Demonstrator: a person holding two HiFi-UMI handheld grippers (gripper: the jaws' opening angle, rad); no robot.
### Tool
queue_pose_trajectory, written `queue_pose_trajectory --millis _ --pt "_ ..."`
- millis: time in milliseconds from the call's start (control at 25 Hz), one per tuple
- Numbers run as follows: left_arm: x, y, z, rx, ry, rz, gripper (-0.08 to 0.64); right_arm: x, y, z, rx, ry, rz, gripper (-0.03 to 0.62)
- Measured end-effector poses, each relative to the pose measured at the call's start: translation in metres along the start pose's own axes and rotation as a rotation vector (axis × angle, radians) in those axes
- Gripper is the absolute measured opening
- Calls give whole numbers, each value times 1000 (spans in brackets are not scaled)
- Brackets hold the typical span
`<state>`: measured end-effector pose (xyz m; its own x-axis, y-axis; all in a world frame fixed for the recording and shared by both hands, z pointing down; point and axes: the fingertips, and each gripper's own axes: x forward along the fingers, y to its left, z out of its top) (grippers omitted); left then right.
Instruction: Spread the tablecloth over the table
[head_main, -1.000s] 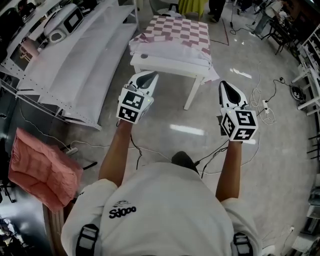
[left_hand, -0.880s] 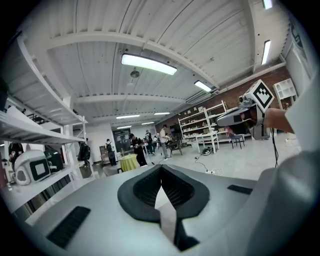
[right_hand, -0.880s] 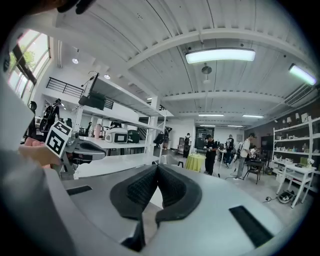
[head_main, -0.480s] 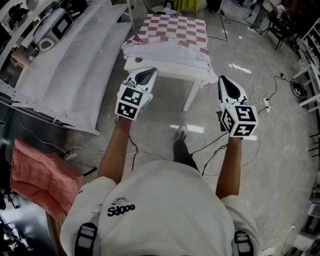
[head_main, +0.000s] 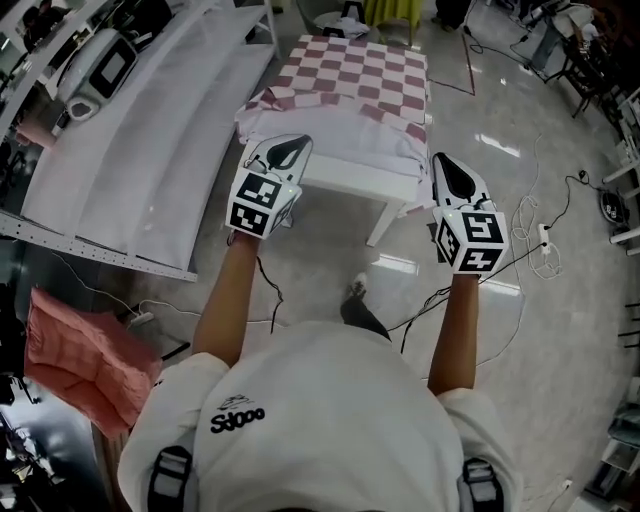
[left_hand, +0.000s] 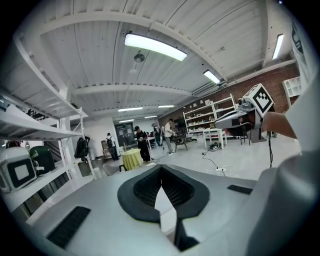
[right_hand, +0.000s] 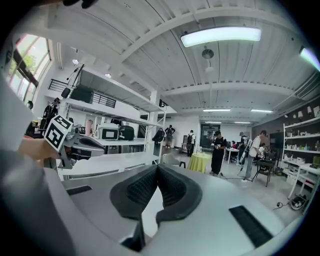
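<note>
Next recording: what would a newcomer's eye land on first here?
The pink-and-white checked tablecloth, lying partly folded on the white table at the top centre of the head view. Next, the left gripper and right gripper held out toward it, both shut and empty, each carrying a marker cube. A pink quilted pad sits at lower left.

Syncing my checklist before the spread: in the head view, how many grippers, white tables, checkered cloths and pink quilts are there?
Grippers: 2 (left gripper, right gripper)
White table: 1
Checkered cloth: 1
Pink quilt: 1
Total: 5
</note>
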<state>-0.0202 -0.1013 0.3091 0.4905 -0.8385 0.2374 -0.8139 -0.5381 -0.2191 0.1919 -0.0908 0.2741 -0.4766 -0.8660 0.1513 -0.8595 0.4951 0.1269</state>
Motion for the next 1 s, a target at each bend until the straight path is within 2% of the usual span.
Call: queue_pose_trajectory --millis 640,1000 --pt "174 57 -6 -44 109 30 28 153 -110 -29 14 80 107 22" --pt "217 80 -30 -63 195 61 29 213 -130 -61 11 146 201 26"
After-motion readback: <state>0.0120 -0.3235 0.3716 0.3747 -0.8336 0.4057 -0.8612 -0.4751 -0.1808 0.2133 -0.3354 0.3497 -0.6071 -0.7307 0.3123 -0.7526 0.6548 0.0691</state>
